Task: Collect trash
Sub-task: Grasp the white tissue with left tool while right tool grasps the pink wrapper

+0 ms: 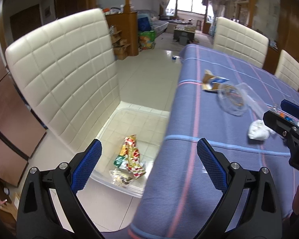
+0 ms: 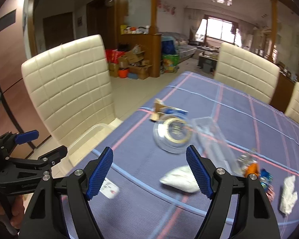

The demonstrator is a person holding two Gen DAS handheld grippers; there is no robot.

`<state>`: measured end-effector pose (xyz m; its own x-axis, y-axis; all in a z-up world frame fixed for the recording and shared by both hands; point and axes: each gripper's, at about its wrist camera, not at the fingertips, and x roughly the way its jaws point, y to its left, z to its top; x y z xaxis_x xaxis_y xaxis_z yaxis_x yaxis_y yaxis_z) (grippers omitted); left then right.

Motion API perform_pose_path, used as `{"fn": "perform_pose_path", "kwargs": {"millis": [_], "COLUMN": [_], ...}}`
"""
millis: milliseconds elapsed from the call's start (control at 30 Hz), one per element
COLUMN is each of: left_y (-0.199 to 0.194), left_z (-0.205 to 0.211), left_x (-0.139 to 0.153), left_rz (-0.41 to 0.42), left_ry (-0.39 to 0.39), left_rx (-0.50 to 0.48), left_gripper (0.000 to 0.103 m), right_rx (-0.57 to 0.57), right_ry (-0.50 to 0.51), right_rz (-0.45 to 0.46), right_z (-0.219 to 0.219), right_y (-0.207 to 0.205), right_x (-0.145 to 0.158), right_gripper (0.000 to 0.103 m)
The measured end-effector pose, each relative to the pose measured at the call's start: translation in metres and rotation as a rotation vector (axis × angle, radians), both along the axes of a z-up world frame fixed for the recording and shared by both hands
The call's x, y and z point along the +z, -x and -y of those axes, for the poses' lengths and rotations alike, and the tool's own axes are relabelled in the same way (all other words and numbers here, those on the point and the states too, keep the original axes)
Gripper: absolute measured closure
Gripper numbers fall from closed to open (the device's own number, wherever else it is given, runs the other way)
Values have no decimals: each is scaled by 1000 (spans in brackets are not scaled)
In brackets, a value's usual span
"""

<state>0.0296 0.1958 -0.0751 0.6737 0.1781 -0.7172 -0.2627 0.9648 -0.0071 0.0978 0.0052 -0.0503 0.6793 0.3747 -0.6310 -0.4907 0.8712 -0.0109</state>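
My left gripper (image 1: 148, 159) is open and empty, hanging over the table's left edge and a clear plastic bin (image 1: 113, 119) on a chair seat. Colourful crumpled wrappers (image 1: 129, 159) lie in the bin. My right gripper (image 2: 150, 167) is open and empty above the purple tablecloth (image 2: 239, 115); a white crumpled tissue (image 2: 179, 179) lies on the cloth just beyond its fingers. Further off lie a clear round lid (image 2: 173, 135), a brown and blue wrapper (image 2: 163, 111), a clear plastic container (image 2: 213, 137), small orange and blue wrappers (image 2: 257, 171) and a second tissue (image 2: 288, 195).
A cream quilted chair (image 1: 65, 65) carries the bin at the table's left side. Two more cream chairs (image 2: 247, 69) stand at the far side. A small white card (image 2: 109, 189) lies near the table's edge. Boxes and bags (image 2: 133, 63) are piled on the floor behind.
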Motion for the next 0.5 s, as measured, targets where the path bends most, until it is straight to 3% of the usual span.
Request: {"fn": "perform_pose_path", "kwargs": {"millis": [267,500], "left_y": [-5,-11], "left_z": [54,116], "left_x": [9,12], "left_rz": [-3,1], "left_ry": [12,-31], "left_rx": [-95,-218], "left_gripper": [8,8], "right_rx": [-133,-279], "right_ry": [-20,-35], "right_rz": [14,-13], "right_z": [74,147], "right_y": [13,15], "right_x": [5,-4], "right_gripper": [29,29]}}
